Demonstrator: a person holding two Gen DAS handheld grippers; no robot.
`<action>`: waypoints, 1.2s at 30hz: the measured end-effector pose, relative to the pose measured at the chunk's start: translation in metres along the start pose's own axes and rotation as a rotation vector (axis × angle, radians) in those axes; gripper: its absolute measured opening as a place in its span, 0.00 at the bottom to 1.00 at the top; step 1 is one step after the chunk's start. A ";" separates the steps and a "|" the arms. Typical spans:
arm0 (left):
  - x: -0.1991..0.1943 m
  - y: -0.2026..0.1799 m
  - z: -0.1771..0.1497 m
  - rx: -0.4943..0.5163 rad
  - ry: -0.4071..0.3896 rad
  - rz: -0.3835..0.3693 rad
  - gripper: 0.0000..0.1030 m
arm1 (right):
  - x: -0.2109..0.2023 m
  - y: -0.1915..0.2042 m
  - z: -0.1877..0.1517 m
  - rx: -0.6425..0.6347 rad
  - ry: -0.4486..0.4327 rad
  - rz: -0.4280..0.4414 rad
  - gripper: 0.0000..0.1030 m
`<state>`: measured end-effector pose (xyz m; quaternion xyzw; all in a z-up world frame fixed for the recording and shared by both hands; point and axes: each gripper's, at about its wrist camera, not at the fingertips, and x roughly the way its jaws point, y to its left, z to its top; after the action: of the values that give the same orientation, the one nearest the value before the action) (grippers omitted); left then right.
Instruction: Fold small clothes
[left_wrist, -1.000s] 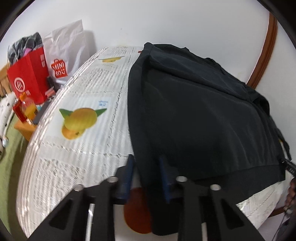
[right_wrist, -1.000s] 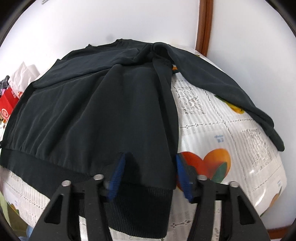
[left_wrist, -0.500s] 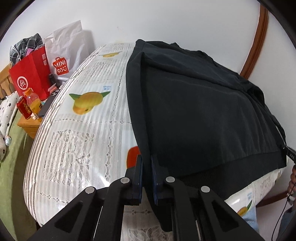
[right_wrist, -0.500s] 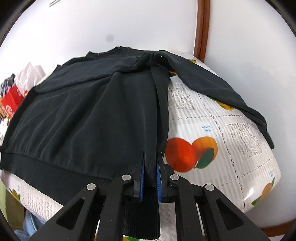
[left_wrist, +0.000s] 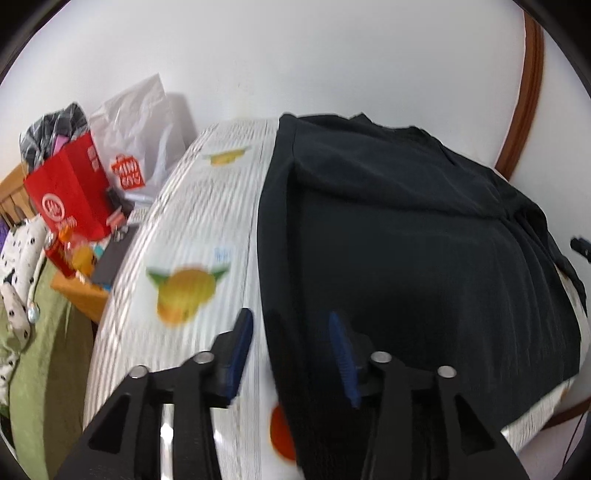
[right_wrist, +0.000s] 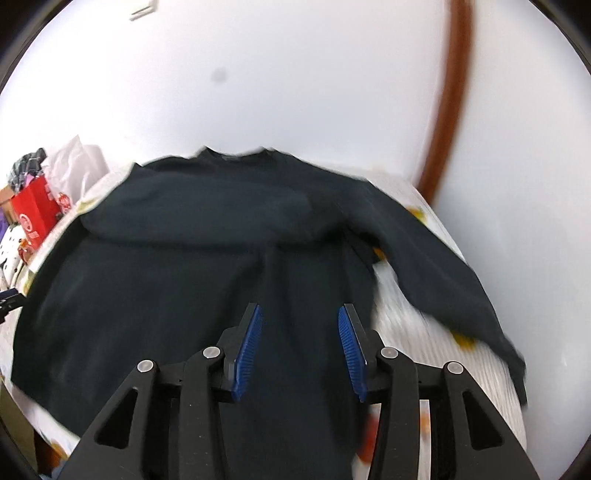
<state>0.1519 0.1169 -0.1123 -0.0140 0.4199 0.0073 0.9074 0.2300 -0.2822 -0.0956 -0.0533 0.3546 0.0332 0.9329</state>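
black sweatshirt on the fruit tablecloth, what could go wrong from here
1. The black sweatshirt has one sleeve stretched out toward the table edge; it may slide off or spoil the fold if left out.
2. Both the left gripper and the right gripper are opening with fabric below the pads; a pad could snag the cloth and drag the side fold open.

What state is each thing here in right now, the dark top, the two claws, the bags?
Black sweatshirt: spread on the table, one sleeve stretched out sideways.
Left gripper: jaws opening, pads off the cloth.
Right gripper: jaws opening, nothing pinched.
Red bag: upright, stuffed.
White bag: upright against the wall.
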 end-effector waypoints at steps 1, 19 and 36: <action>0.005 -0.001 0.011 0.006 -0.010 0.008 0.46 | 0.007 0.009 0.013 -0.018 -0.007 0.012 0.43; 0.097 0.002 0.089 0.007 -0.007 0.042 0.39 | 0.243 0.232 0.207 -0.204 0.066 0.427 0.44; 0.118 0.044 0.100 -0.213 -0.118 -0.060 0.07 | 0.315 0.309 0.262 -0.105 0.075 0.725 0.10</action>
<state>0.3033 0.1646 -0.1386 -0.1226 0.3619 0.0255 0.9238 0.6070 0.0641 -0.1343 0.0269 0.3822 0.3776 0.8430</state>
